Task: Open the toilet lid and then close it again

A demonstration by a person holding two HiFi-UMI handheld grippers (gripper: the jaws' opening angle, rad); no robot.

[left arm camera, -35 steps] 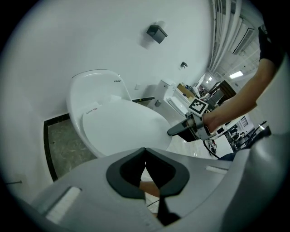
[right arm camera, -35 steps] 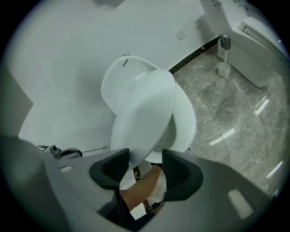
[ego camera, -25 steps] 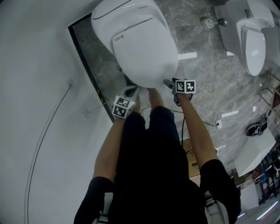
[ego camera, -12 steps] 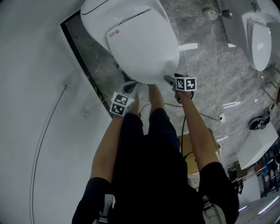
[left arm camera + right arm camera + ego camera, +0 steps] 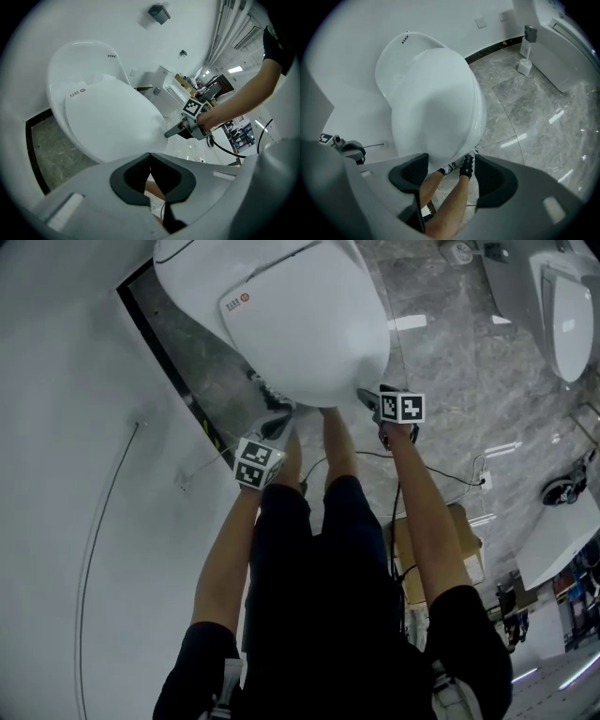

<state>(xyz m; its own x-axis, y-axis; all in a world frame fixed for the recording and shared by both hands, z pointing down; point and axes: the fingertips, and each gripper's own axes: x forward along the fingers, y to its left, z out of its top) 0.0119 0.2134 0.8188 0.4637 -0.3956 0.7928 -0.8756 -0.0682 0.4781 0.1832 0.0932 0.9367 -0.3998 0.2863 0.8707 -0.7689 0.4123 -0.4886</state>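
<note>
Nearest the head camera, the person's legs (image 5: 336, 442) stand just short of the front edge of the toilet lid (image 5: 305, 320).

1. Left gripper (image 5: 278, 423): jaws together, nothing between them. It sits low beside the lid's front-left curve.
2. Right gripper (image 5: 367, 396): jaws apart, nothing clamped. In the right gripper view only the legs and the lid's front rim show across the gap. Its tips sit at the lid's front-right curve; contact cannot be confirmed.
3. Lid: down flat on the bowl. Its long axis runs from the front edge, between the two grippers, away to the hinge end by the wall. Both grippers point along this axis, with the front rim just ahead of them.

Assessment: the right gripper appears nearer the rim, and its spread jaws suit catching the edge. The lift would have to swing the front edge up and back about the hinge end.

Beyond the lid lies the marble floor (image 5: 450, 343); a second fixture (image 5: 562, 306) stands well apart to the lid's right.
</note>
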